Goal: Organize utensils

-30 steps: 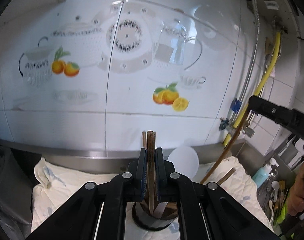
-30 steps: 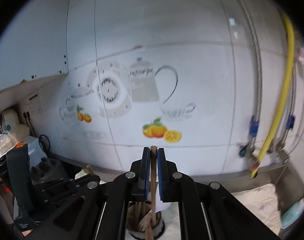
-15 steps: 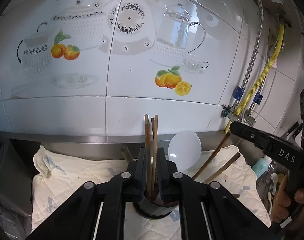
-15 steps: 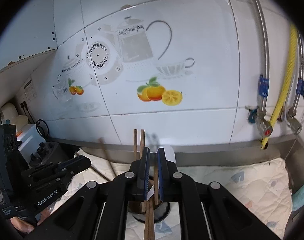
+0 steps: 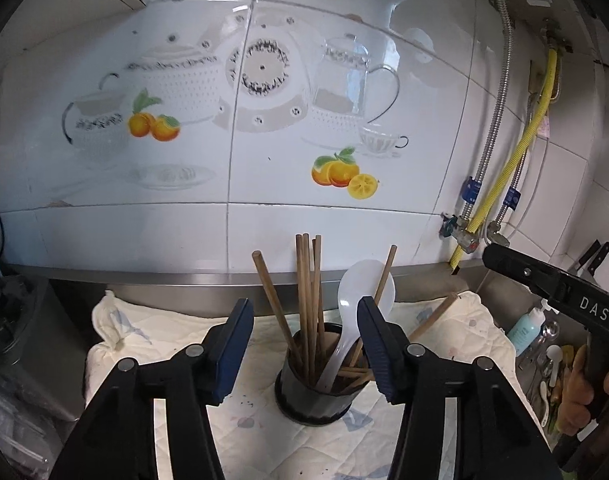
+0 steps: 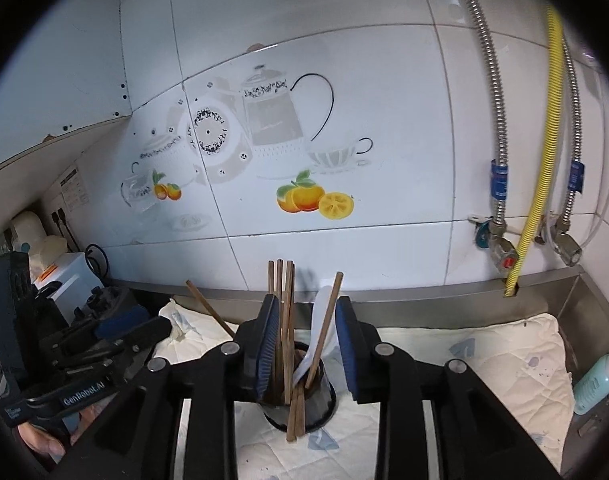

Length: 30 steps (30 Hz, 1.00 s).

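Both tools agape, empty; chopsticks upright in holder, tips down.

Glossy white tiled wall with teapot decals above a steel counter edge

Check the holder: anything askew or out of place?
Yes. Two chopsticks run down in front of the holder's wall, their tips below its rim, so they look outside it, not in it. Whether they rest there or are falling, I cannot tell.
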Each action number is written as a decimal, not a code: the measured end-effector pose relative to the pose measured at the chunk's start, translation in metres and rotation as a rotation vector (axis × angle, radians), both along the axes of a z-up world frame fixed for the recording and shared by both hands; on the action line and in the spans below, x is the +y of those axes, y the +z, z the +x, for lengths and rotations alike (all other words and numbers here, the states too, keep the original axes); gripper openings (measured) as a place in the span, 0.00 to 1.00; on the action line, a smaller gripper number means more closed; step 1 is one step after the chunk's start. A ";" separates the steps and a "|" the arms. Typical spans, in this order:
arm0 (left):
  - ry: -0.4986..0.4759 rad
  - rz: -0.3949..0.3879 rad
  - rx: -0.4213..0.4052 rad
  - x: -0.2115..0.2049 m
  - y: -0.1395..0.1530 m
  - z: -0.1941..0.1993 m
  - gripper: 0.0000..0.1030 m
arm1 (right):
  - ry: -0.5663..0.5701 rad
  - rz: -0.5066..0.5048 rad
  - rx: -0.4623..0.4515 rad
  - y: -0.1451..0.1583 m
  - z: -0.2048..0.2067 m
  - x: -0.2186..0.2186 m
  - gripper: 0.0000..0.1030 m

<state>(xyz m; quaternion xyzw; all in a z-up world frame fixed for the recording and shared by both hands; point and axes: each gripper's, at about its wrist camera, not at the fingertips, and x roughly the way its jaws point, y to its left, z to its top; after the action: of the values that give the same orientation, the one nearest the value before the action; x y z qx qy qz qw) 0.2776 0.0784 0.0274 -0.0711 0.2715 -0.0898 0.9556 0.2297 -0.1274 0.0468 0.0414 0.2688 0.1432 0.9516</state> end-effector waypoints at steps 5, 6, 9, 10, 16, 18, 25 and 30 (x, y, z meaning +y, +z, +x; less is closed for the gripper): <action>0.017 -0.001 0.003 0.003 0.005 -0.024 0.64 | -0.003 -0.014 0.007 -0.003 -0.019 -0.005 0.35; 0.022 -0.001 0.002 0.003 0.006 -0.028 0.66 | -0.004 -0.013 0.007 -0.003 -0.023 -0.006 0.37; 0.035 0.004 -0.004 0.003 0.009 -0.044 0.68 | -0.004 -0.002 0.011 -0.005 -0.037 -0.010 0.43; 0.036 0.006 -0.005 0.003 0.010 -0.050 0.69 | -0.004 0.002 0.013 -0.006 -0.042 -0.012 0.46; 0.049 0.018 -0.018 0.000 0.013 -0.082 0.79 | -0.011 -0.016 0.009 -0.006 -0.067 -0.013 0.54; 0.052 0.018 -0.020 -0.001 0.014 -0.094 0.80 | -0.011 -0.025 0.007 -0.007 -0.076 -0.013 0.58; 0.057 0.036 -0.016 -0.005 0.013 -0.124 0.87 | -0.002 -0.064 0.006 -0.014 -0.103 -0.006 0.62; 0.070 0.044 -0.022 -0.005 0.011 -0.147 0.96 | 0.002 -0.098 -0.010 -0.015 -0.120 0.001 0.66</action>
<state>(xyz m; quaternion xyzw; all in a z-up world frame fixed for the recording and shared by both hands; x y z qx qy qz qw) 0.1308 0.0729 0.0385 -0.0582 0.2602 -0.0511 0.9625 0.1094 -0.1268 0.0319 -0.0062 0.2709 0.1308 0.9537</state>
